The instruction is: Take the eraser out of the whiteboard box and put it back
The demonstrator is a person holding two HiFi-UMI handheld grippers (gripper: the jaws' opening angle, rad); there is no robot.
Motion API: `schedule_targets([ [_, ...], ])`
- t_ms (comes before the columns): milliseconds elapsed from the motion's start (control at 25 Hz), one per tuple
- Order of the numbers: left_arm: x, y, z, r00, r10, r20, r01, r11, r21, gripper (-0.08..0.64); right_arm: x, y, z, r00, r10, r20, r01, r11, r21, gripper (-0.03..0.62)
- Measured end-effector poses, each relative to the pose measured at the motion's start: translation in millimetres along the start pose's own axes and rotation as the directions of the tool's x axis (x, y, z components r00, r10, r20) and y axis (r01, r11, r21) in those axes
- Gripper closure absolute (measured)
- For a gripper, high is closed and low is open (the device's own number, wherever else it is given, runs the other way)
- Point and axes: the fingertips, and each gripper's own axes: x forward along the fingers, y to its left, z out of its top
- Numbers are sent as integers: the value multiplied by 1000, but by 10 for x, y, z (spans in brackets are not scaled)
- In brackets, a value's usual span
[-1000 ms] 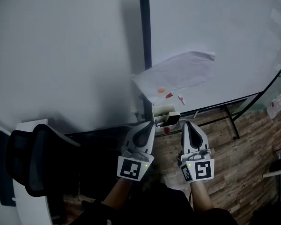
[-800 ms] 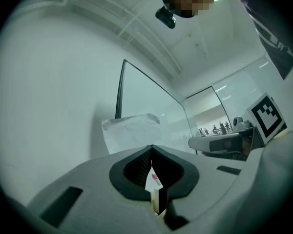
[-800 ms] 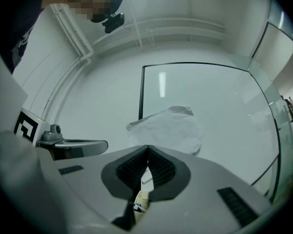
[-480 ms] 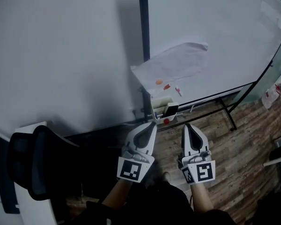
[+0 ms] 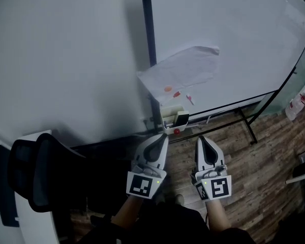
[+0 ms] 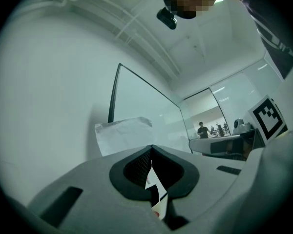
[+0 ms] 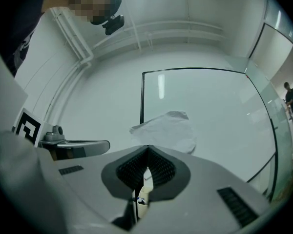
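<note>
Since the earlier frames the black frame post (image 5: pixel 147 29), the paper (image 5: pixel 179 71) and the whiteboard box (image 5: pixel 169 116) are sitting further left in the head view. The two claws are keeping much the same spot low in the picture, so the gap up to the box is looking slightly wider.

The left gripper (image 5: pixel 163 137) is showing its jaws pressed together at the tips, with nothing held. The right gripper (image 5: pixel 200 139) is likewise closed tight and empty. They are pointing side by side, a little apart, toward the lower left corner of the whiteboard (image 5: pixel 234 29), just short of the box and not touching it.

The eraser (image 5: pixel 181 118) is standing upright in the right end of the box as a dark slab with a pale edge. The box itself is white and open-topped, and is hanging at the board's lower left corner, against the frame post. A small red round thing (image 5: pixel 176 131) is showing just under the box; I cannot tell what it is.

The crumpled paper is hanging above the box near the board's left edge, with an orange magnet (image 5: pixel 168 89) and two red ones along its lower part. Nothing is standing between the claws and the box.

Further out, the board's black stand leg (image 5: pixel 247 126) is resting on the wood floor (image 5: pixel 244 172). A black office chair (image 5: pixel 35 177) is sitting at the lower left, and a plain wall (image 5: pixel 66 60) is filling the left side.
</note>
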Motion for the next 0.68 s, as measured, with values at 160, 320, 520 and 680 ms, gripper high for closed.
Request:
schedule_targets([
  [160,26,-46,-9,1000,17,-2,-17,1000,4,555,-27,-84,-39,1000,2,-5,-2,1000,16,589],
  [320,46,-73,-29,999,32,-15,-32,999,2,555,-35,-136,-62,1000,8,-9,-8,999,35,589],
  [520,69,-100,-49,999,45,-25,-45,999,3,555,-51,-186,-87,1000,12,-15,-11,999,41,589],
  [680,104,-96,-64,998,49,-30,-49,999,5,555,-23,-219,-88,1000,15,-13,-15,999,43,589],
])
